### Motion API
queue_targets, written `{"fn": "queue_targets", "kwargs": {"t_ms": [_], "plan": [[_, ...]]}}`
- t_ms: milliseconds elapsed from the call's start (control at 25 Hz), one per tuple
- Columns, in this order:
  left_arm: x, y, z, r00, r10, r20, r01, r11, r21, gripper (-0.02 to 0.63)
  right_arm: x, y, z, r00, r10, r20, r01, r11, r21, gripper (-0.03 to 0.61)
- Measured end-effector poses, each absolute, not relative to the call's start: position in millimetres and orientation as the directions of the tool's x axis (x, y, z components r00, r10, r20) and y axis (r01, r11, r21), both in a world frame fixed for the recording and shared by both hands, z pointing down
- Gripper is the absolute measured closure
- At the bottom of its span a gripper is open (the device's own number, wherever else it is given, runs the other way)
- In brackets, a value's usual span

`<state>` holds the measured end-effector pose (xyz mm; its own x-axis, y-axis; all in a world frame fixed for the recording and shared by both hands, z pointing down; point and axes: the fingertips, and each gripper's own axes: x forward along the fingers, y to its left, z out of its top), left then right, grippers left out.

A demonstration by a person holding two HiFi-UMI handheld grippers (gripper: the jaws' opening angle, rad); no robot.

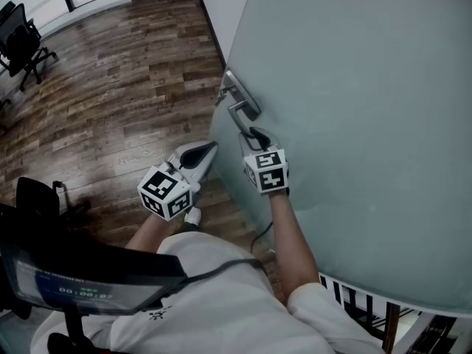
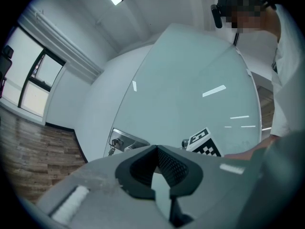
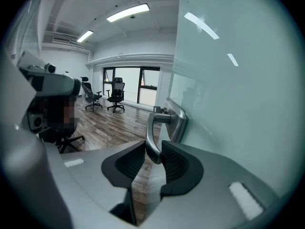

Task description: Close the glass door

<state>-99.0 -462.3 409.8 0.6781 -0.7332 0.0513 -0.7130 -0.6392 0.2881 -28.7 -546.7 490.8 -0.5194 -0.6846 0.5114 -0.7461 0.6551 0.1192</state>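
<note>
Where right gripper (image 3: 153,152) clamps, door handle (image 3: 150,128) tip hides.

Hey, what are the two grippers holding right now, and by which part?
The right gripper grips the door handle by the free end of its lever. The left gripper holds nothing; its jaws are together.

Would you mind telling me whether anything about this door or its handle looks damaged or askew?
Nothing stands out. The glass door looks intact, and its handle is whole, clamped in the right gripper. The left gripper is shut and empty.
</note>
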Motion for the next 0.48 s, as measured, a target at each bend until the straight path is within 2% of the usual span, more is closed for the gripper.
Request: {"fn": "queue_targets", "kwargs": {"t_ms": [480], "plan": [[-100.0,-390.6,409.4,0.556,-0.829,0.057,-0.812,-0.527,0.249,0.614,-68.3,-483.1,492.6,-0.589,-0.641,0.492,-0.690,0.716,0.106,0.469]]}}
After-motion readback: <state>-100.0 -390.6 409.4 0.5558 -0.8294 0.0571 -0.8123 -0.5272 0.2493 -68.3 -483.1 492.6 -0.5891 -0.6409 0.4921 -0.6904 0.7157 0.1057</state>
